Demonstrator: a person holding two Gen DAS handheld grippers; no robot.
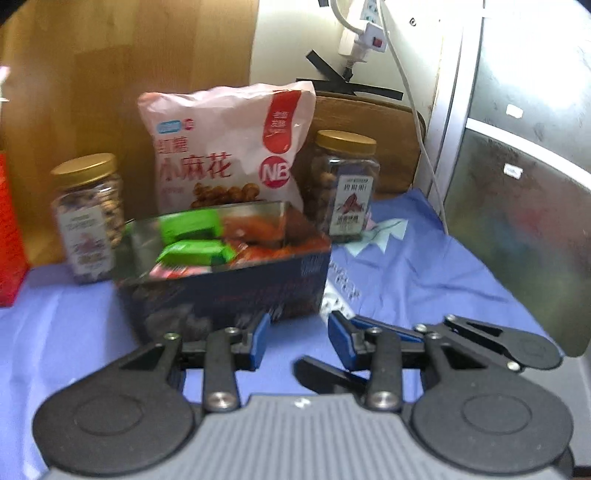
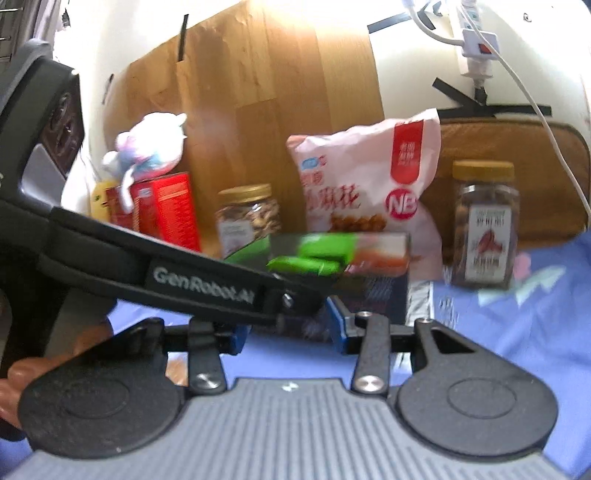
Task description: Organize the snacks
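A dark blue open box (image 1: 229, 291) stands on the blue cloth and holds green packets (image 1: 192, 251) and orange-red packets (image 1: 266, 229). Behind it leans a pink snack bag (image 1: 229, 147), with a gold-lidded jar (image 1: 88, 214) to its left and another jar (image 1: 345, 188) to its right. My left gripper (image 1: 299, 332) is open and empty just in front of the box. In the right wrist view the box (image 2: 369, 273), bag (image 2: 369, 184) and jars (image 2: 251, 218) (image 2: 485, 225) show too. My right gripper (image 2: 288, 328) is open and empty; the left gripper's body (image 2: 192, 280) crosses in front of it.
A red carton (image 2: 166, 210) with a plush toy (image 2: 147, 151) on top stands at the left. A wooden board (image 2: 258, 92) and a brown cushion (image 2: 517, 155) back the snacks. A power strip and cables (image 1: 369, 33) hang on the wall. A window frame (image 1: 517, 166) is at the right.
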